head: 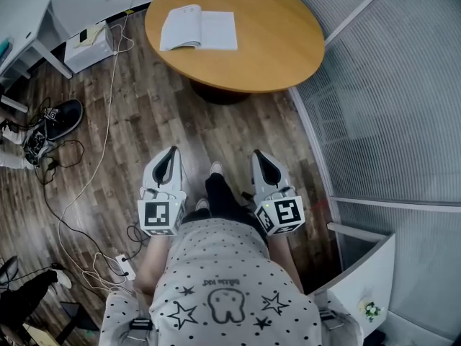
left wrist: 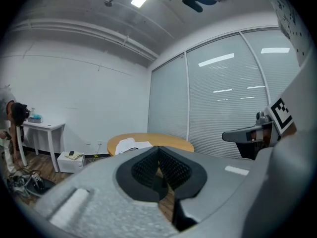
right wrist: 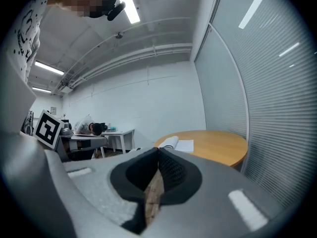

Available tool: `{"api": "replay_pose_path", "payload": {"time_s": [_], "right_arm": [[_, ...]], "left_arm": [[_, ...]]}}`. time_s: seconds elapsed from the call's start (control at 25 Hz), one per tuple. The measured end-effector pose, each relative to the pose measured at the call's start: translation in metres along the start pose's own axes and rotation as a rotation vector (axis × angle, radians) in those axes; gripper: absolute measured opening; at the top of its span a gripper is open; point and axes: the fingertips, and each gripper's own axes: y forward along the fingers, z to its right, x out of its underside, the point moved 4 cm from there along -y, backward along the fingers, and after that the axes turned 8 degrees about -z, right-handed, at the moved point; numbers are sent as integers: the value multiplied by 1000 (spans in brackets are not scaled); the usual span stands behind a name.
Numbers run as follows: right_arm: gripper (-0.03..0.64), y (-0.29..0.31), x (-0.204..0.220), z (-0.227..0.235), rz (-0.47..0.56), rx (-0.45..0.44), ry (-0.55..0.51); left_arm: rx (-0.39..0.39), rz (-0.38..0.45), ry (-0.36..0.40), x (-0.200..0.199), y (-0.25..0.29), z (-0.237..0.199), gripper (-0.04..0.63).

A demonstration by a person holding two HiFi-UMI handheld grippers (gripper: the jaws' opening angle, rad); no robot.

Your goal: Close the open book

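Note:
The open book [head: 198,29] lies flat, pages up, on the far left part of a round wooden table [head: 281,49]. It also shows as the book [left wrist: 130,145] in the left gripper view and as the book [right wrist: 176,144] in the right gripper view, well ahead of both. My left gripper [head: 171,153] and right gripper [head: 257,155] are held side by side over the floor, short of the table and pointing toward it. Each has its jaws together with nothing between them, the left gripper [left wrist: 158,148] and the right gripper [right wrist: 158,149] alike.
A glass wall with blinds [head: 389,107] curves along the right. On the wood floor to the left are a white box [head: 89,46], loose cables [head: 101,157], a shoe [head: 63,117] and a power strip [head: 124,267]. A person [right wrist: 91,128] bends over a white desk [left wrist: 45,128].

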Motion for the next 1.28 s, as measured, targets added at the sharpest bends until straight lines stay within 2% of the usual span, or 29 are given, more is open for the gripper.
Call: {"api": "replay_pose_path", "payload": {"time_s": [0.52,0.8,1.0,1.28], "right_arm": [[5,89,-63,85,53,-74,-22],[5,107,-71,119,76,-59,23],[5,108,-73,137,49,-58,37],[5,129,-73,145,26,-63,40]], "left_arm": [[-101,62,6,-61,96,-15,9],[-76,82,24,-79,133,-6,9],[-73,96,18,-89,146,7,9],[-93,84,-16,-80,156,-7,9]]}}
